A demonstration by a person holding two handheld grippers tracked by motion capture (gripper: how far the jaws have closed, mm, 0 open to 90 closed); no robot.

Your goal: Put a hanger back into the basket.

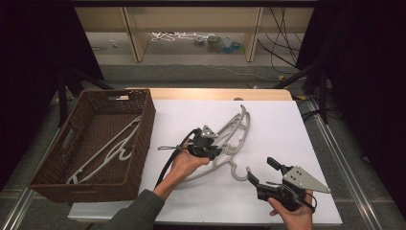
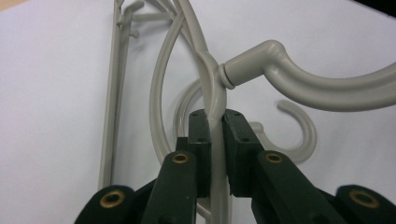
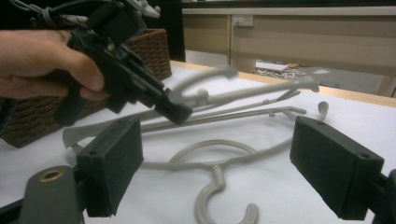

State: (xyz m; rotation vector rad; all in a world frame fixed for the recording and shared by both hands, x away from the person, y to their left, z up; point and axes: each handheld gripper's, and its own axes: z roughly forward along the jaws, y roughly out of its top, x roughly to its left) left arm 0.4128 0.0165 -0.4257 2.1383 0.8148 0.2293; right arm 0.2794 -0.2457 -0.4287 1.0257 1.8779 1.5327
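High view: left gripper (image 1: 214,146) mid-table on white sheet (image 1: 287,124), clamped on grey hanger (image 1: 238,125) lifted at slant. Second hanger (image 1: 237,171) flat beneath, hook twd right gripper (image 1: 262,171), which hovers near front edge w/ jaws wide apart, holding nothing. Wicker basket (image 1: 139,139) at left has more hangers (image 1: 112,148) inside.

Left gripper view: pads (image 2: 201,135) pinch hanger neck just below hook joint (hook curves off right).

Right gripper view: pads (image 3: 112,163) spread; flat hanger's hook (image 3: 219,196) lies btwn them on sheet; left gripper beyond, gripping raised hanger.
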